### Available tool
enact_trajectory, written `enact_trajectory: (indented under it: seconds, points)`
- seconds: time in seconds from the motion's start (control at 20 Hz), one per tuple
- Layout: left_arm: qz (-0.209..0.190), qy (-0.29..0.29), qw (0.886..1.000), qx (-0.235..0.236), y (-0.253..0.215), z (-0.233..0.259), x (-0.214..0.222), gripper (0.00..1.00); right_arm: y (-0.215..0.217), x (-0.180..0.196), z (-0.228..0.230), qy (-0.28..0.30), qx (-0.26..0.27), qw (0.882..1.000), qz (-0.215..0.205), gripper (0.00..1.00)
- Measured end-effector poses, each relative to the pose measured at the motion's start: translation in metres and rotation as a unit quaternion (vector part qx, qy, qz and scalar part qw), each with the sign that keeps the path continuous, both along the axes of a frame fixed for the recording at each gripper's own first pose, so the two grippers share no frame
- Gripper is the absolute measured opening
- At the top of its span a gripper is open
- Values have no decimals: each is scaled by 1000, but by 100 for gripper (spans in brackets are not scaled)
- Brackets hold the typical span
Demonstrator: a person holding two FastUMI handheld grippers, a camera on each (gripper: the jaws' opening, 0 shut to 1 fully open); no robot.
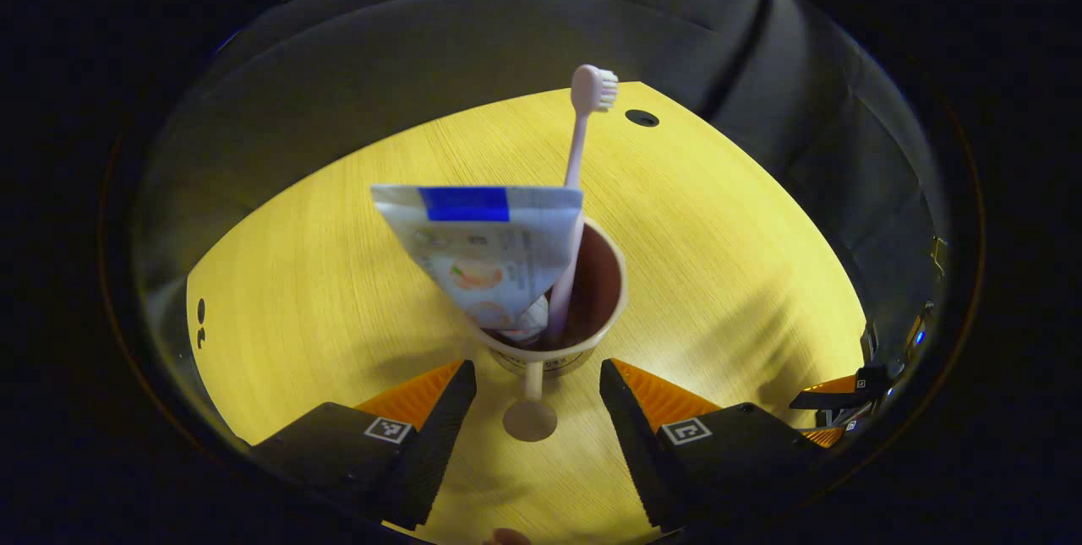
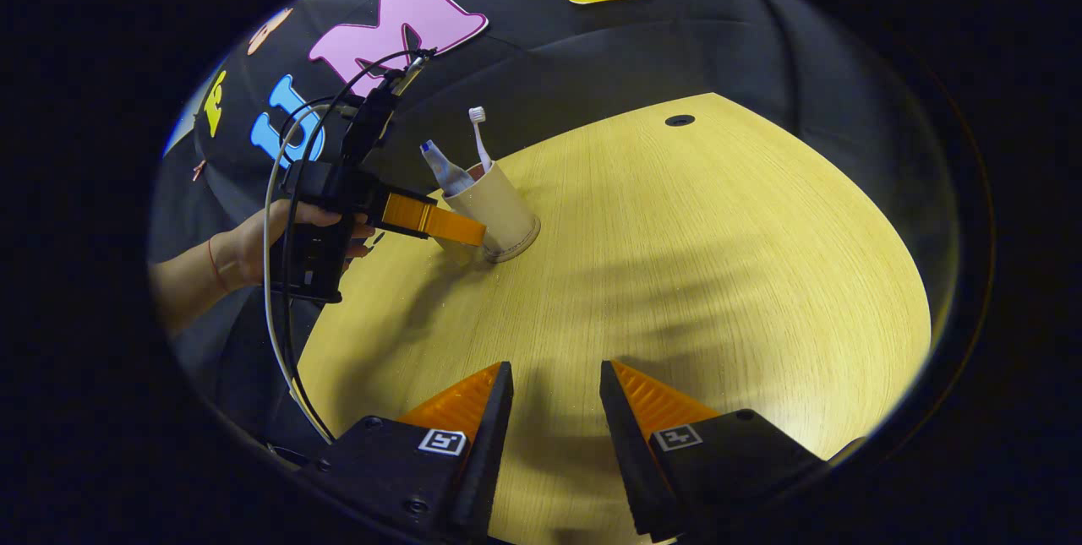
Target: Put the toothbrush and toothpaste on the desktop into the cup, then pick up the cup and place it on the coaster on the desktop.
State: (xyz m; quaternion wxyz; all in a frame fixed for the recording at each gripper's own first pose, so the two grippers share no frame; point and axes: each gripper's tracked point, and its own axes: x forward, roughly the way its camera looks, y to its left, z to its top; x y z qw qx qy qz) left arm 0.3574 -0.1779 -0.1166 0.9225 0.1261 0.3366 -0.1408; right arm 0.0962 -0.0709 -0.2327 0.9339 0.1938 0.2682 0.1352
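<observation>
In the left gripper view a beige cup [image 1: 592, 321] with a dark inside stands on the yellow wooden desktop [image 1: 727, 258]. A white toothpaste tube [image 1: 482, 249] with a blue band leans in it, and a pale pink toothbrush [image 1: 583, 139] stands bristles up. My left gripper [image 1: 537, 397] is open, its fingers on either side of the cup's base with small gaps. From the right gripper view, the cup [image 2: 499, 211] holds the tube [image 2: 441, 166] and brush [image 2: 479, 133], and the left gripper [image 2: 439, 228], held by a hand, reaches it from the left. My right gripper [image 2: 549, 410] is open over bare desktop.
A pale round knob on a short stem [image 1: 530, 418] shows just below the cup; I cannot tell what it is. A cable hole [image 2: 679, 120] sits near the desktop's far edge. The right gripper [image 1: 837, 406] appears at the right edge. Black cloth walls surround the desk.
</observation>
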Motion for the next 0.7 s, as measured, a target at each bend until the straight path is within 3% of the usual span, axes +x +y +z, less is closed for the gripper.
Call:
enact_trajectory:
  seconds: [0.3, 0.7]
  points:
    - [5, -33, 999, -22, 14, 19, -25, 93, 8, -2, 10, -5, -3, 1000, 1, 65]
    - [31, -110, 990, -77, 73, 54, -92, 93, 35, -11, 49, -26, -7, 1000, 0, 65]
